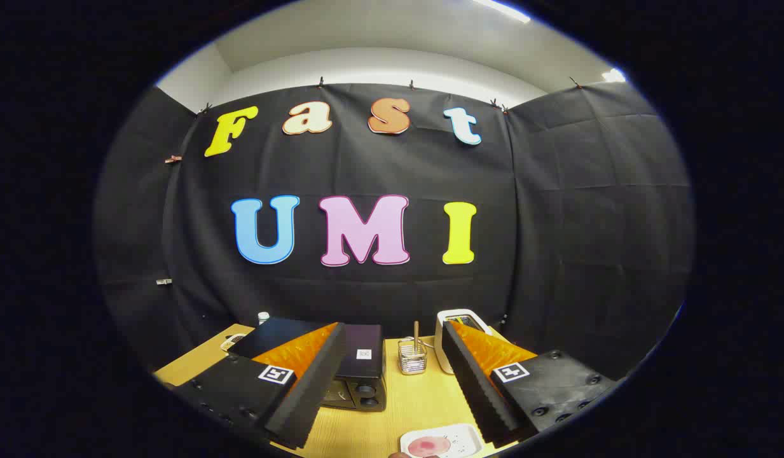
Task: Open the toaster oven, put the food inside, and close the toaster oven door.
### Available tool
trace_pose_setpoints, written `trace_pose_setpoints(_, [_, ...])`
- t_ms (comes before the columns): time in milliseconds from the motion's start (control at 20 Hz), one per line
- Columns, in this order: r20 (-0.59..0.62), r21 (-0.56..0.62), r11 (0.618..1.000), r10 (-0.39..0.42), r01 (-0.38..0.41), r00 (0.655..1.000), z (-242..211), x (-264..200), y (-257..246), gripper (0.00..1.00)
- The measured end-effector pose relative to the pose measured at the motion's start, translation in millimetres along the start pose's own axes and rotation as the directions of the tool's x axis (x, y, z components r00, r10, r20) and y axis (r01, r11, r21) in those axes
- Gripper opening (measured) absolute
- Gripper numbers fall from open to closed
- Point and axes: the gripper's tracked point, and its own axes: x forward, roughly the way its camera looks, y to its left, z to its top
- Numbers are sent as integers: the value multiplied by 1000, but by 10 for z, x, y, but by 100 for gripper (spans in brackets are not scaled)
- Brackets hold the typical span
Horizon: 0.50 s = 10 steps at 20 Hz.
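Gripper view, looking forward along the two fingers over a wooden table point(392, 407). The gripper point(392, 413) has its fingers spread wide, with nothing between them but bare tabletop; neither finger touches anything. The toaster oven point(360, 369), a dark box with two knobs on its front panel and a small square marker on top, stands on the table just ahead of the left finger point(306, 394), which overlaps and hides its left part; whether its door is open cannot be told. A white plate point(446, 440) carrying a flat, round, pinkish piece of food point(428, 446) lies close in, just inside the base of the right finger point(477, 388). Beyond the gap between the fingers stands a small clear glass jar point(412, 356) holding an upright wooden stick. A white appliance point(458, 337) sits to the jar's right, partly behind the right finger's tip. Oven and plate lie well apart, on opposite sides of the open gap.
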Motion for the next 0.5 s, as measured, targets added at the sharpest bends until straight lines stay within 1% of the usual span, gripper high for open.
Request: trace_pose_setpoints(500, [-27, -3, 1000, 17, -18, 999, -156, -32, 137, 98])
